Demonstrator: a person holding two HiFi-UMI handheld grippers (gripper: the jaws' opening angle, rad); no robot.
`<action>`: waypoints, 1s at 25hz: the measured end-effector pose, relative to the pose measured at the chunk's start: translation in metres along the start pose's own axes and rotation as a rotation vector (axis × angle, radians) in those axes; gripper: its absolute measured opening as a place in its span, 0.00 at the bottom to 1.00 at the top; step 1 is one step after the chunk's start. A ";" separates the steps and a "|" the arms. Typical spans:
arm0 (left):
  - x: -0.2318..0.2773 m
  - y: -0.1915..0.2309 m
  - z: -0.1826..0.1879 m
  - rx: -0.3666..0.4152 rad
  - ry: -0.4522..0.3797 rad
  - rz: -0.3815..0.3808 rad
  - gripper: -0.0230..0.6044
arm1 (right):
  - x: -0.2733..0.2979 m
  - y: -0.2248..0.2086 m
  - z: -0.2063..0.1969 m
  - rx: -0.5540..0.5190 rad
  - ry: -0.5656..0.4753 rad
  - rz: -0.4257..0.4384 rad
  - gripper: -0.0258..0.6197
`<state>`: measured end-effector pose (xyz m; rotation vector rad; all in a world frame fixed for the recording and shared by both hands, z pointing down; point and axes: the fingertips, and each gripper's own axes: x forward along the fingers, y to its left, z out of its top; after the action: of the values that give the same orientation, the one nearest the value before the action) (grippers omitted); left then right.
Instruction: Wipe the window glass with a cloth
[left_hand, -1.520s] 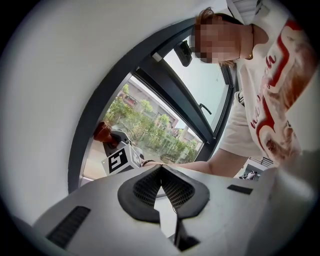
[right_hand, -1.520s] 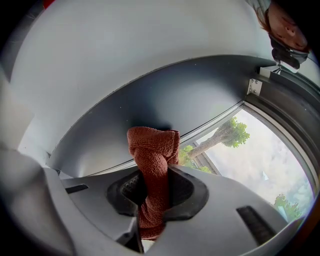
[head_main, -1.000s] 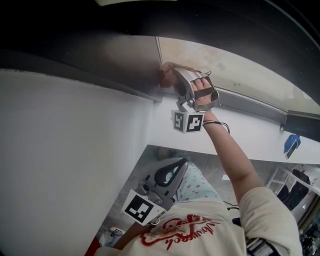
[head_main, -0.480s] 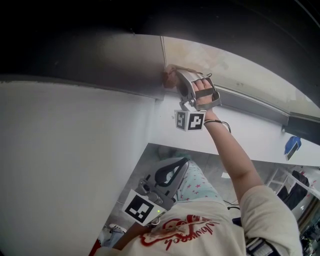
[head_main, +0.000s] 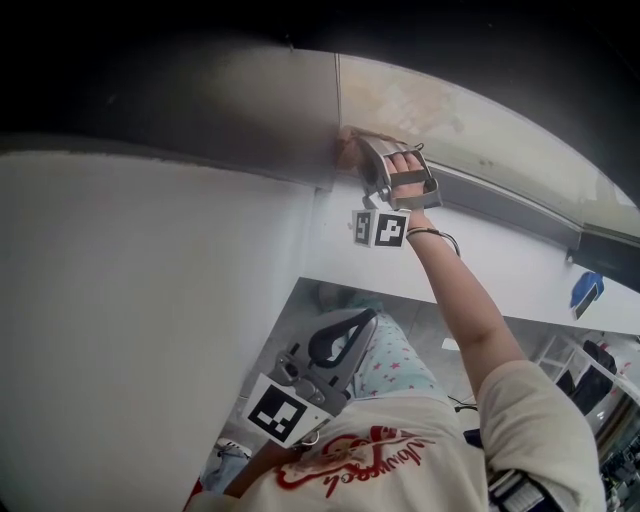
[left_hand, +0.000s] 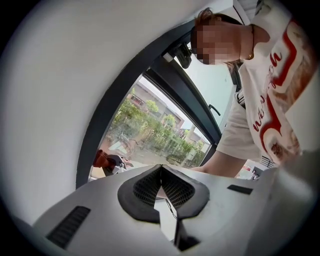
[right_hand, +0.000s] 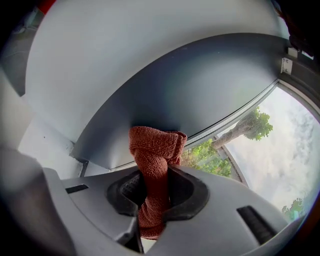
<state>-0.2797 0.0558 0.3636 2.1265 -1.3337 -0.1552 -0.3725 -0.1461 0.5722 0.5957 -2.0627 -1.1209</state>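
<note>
White wall (head_main: 150, 300) below dark window frame (left_hand: 115, 100); daylight through window glass (right_hand: 280, 145), green trees (left_hand: 160, 130) outside

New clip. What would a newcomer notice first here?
A rust-red cloth, clamped in the jaws of the right gripper, is up at a corner of the window glass, at arm's length overhead. The left gripper hangs low by the person's chest, jaws shut on nothing.
</note>
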 end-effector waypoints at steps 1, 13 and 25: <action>-0.001 0.001 0.002 0.002 -0.004 0.003 0.07 | 0.001 0.004 -0.001 0.006 0.006 0.012 0.16; -0.017 0.002 -0.006 -0.005 0.000 0.014 0.07 | 0.022 0.046 -0.013 0.001 0.062 0.089 0.16; -0.038 -0.001 -0.029 -0.001 -0.004 0.003 0.07 | 0.042 0.111 -0.037 -0.008 0.169 0.216 0.16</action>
<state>-0.2854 0.1005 0.3781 2.1244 -1.3391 -0.1584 -0.3782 -0.1362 0.6958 0.4353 -1.9246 -0.9218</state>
